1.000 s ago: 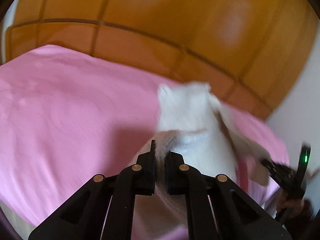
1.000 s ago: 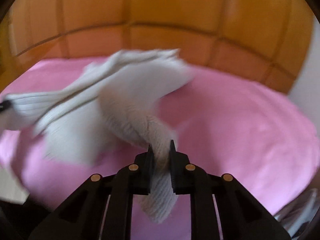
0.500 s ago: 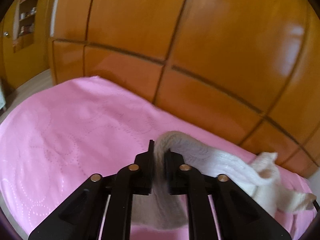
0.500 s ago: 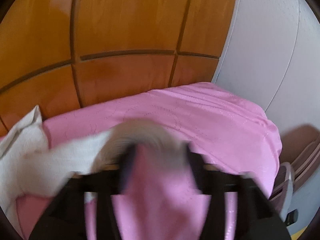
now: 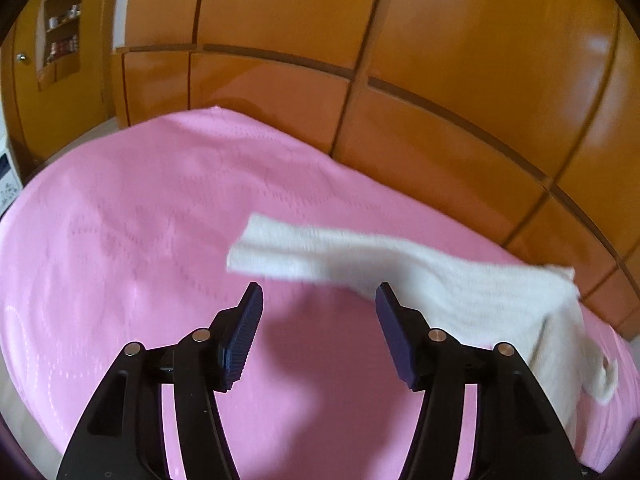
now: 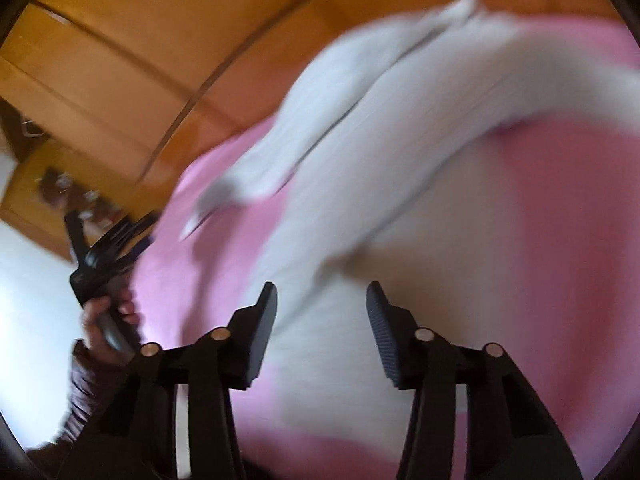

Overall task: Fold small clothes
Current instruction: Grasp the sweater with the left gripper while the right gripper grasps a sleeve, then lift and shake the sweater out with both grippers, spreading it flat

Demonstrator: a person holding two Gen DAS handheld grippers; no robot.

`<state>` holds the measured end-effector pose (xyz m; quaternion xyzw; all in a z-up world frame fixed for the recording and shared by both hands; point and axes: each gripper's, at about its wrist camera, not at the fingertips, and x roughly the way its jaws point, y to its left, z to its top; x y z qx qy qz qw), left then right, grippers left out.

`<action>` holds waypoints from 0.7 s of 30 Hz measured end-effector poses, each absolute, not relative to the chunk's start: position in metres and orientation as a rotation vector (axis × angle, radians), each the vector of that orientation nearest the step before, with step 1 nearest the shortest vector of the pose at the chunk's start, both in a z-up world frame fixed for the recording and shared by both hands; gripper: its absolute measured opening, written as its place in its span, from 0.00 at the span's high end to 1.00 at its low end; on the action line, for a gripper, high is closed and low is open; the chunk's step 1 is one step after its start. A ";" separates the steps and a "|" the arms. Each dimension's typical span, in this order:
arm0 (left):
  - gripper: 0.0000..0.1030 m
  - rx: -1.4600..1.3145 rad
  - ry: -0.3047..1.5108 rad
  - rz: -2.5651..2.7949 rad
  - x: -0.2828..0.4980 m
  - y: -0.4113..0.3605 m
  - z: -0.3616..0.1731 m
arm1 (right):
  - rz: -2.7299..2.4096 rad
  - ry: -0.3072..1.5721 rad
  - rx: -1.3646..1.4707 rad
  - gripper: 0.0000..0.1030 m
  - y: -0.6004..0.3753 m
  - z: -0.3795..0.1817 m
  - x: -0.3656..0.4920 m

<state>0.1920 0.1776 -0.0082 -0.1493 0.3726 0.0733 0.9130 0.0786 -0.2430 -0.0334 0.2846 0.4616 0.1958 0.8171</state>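
A white knit garment (image 5: 460, 284) lies on the pink bedspread (image 5: 140, 240), one sleeve stretched out to the left. My left gripper (image 5: 319, 292) hovers just short of that sleeve. Its jaws are opening, with only pink cloth showing between them. In the blurred right wrist view the same garment (image 6: 392, 152) spreads under my right gripper (image 6: 322, 292). The right jaws stand apart and are closing, with white knit behind the gap and neither pad pressing on it. My left gripper (image 6: 120, 236) appears there at the left, held by a hand (image 6: 104, 312).
Glossy orange wooden wardrobe panels (image 5: 440, 40) run along the far side of the bed. A shelf niche (image 5: 60, 20) with small items sits at the far left. A white wall (image 6: 32, 280) lies off the bed's edge, and a dark sleeve (image 6: 88, 384) reaches in.
Both grippers have let go of the garment they were shut on, and it now lies on the bedspread. The left jaws have opened wide. The right gripper has swung and rolled.
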 end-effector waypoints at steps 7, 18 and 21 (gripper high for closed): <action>0.44 -0.333 0.824 0.000 0.144 0.160 -0.024 | 0.412 1.031 0.601 0.93 -0.188 -0.050 0.110; 0.44 -0.489 0.939 -0.497 0.099 0.078 -0.060 | 0.175 0.755 0.527 0.94 -0.359 0.035 0.023; 0.44 -0.501 1.002 -0.581 0.099 0.037 -0.075 | 0.060 0.742 0.559 0.94 -0.406 0.030 0.015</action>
